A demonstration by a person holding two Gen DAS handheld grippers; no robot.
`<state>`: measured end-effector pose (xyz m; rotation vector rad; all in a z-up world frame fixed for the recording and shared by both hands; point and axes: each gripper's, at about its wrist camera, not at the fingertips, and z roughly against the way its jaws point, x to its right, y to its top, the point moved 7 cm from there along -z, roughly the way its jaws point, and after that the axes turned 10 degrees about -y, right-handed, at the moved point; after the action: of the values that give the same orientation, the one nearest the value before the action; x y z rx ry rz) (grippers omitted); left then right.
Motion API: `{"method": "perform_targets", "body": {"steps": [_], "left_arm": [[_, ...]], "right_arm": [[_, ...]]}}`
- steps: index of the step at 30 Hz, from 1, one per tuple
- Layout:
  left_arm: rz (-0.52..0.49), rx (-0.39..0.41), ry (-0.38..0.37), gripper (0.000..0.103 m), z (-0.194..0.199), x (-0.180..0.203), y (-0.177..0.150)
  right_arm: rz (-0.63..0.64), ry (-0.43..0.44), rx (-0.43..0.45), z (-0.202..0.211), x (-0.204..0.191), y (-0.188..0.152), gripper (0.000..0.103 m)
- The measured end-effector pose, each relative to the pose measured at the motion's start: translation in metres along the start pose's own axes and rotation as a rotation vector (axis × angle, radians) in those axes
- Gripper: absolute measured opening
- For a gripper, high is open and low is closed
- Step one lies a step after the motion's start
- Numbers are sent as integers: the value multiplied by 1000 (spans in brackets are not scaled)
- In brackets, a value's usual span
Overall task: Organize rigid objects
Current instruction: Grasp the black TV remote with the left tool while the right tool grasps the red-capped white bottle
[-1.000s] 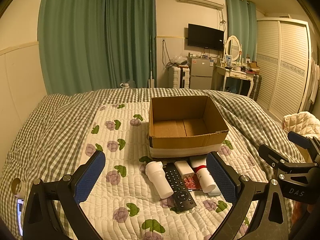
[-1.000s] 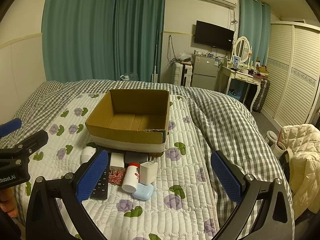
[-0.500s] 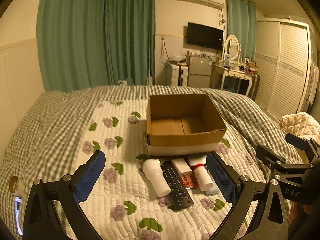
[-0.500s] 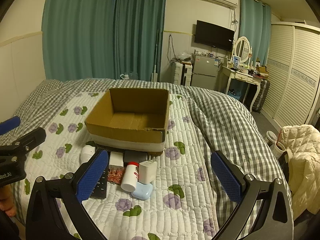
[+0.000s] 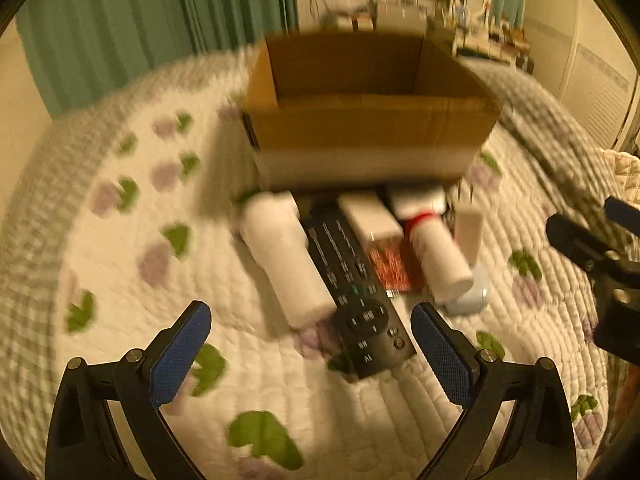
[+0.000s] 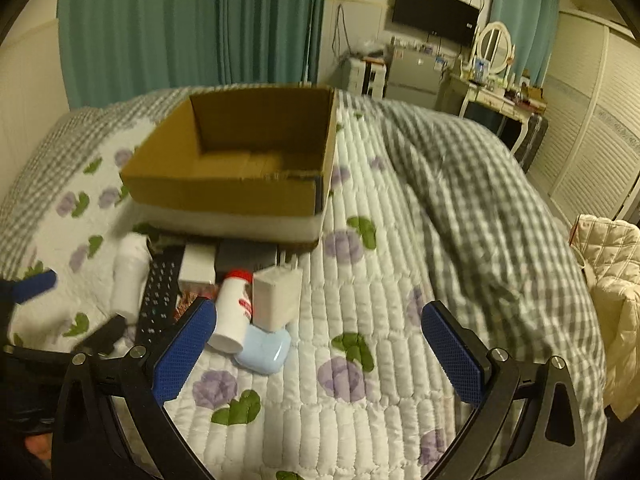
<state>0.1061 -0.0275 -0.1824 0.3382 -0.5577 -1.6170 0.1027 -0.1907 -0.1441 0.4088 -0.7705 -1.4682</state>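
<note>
A cluster of small rigid things is lying on the flowered quilt [image 6: 384, 360] just in front of an open cardboard box [image 5: 368, 128], which is sitting empty on the bed with its near wall facing both cameras. In the blurred left wrist view, a white cylindrical bottle [image 5: 286, 264] is lying on its side at the left of the cluster, touching a black remote control [image 5: 356, 292] that is running lengthwise beside it. Next to the remote a small white box [image 5: 370, 220] is resting over a red patterned packet [image 5: 388, 268], and a red-capped white bottle [image 5: 436, 252] is lying to their right. In the right wrist view a white charger block [image 6: 276, 296] is standing on a pale blue case [image 6: 262, 350], just beside that red-capped bottle. The left gripper [image 5: 310, 356] is hovering low over the near end of the remote and white bottle, its blue-padded jaws spread wide and holding nothing. The right gripper [image 6: 318, 354] is hanging wide too, over bare quilt right of the cluster, gripping nothing. Green curtains [image 6: 192, 28] are hanging behind the bed.
</note>
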Motion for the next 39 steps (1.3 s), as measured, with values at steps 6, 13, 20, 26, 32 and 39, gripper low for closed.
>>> {"method": "perform_targets", "body": {"steps": [6, 13, 20, 26, 32, 39], "left_arm": [[48, -153, -94, 82, -33, 10, -11], [107, -190, -136, 46, -50, 8, -7], [108, -126, -142, 40, -15, -11, -15], [61, -74, -120, 38, 8, -26, -14], [27, -74, -114, 38, -4, -25, -7], [-11, -102, -131, 38, -29, -16, 7]], "right_arm": [[48, -24, -12, -5, -9, -3, 103], [68, -28, -25, -7, -15, -5, 103], [80, -2, -69, -21, -25, -10, 103], [67, 83, -143, -45, -47, -13, 97], [49, 185, -245, -76, -78, -19, 65], [65, 228, -276, -92, -94, -25, 44]]}}
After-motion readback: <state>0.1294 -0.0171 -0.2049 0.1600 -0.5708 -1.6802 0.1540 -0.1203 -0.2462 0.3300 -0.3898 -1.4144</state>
